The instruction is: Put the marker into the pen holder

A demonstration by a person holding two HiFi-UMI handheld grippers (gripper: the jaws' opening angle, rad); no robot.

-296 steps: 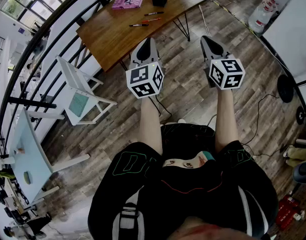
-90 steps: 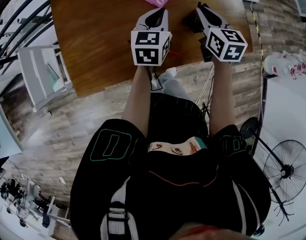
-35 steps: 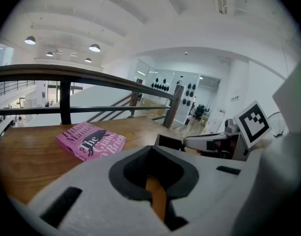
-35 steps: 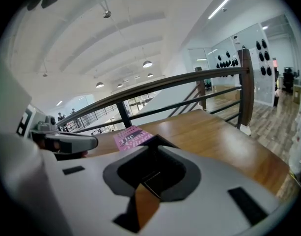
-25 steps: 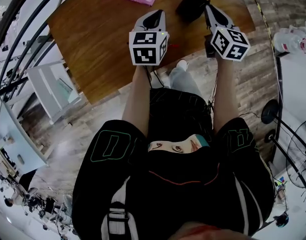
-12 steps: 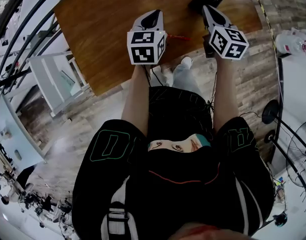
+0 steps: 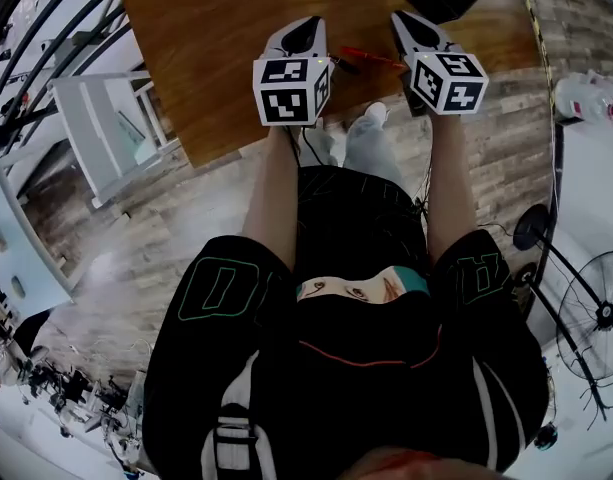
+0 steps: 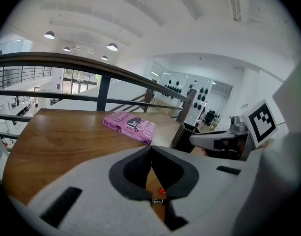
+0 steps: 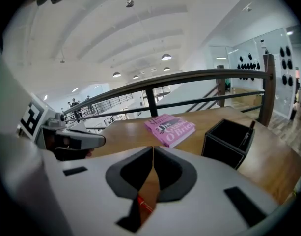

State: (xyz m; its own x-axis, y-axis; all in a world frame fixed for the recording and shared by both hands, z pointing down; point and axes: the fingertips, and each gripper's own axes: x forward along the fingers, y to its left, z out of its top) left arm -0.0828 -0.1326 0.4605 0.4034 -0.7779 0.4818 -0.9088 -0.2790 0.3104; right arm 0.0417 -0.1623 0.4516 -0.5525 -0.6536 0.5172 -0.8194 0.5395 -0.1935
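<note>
Right tool (image 9: 153,150) beside slim red marker (image 7: 371,58)

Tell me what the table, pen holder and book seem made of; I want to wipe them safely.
Table: likely wood or veneer, smooth with a slight sheen; brown grain shows. Pen holder: matte black, stiff flat walls, perhaps plastic or leatherette; unclear which. Book: paper, with a smooth printed pink cover.

Pink book (image 9: 170,128) flat on wood table (image 7: 216,58), white chair (image 7: 111,128) nr table, plank floor (image 7: 166,228), wire-guard fan (image 7: 591,318).
</note>
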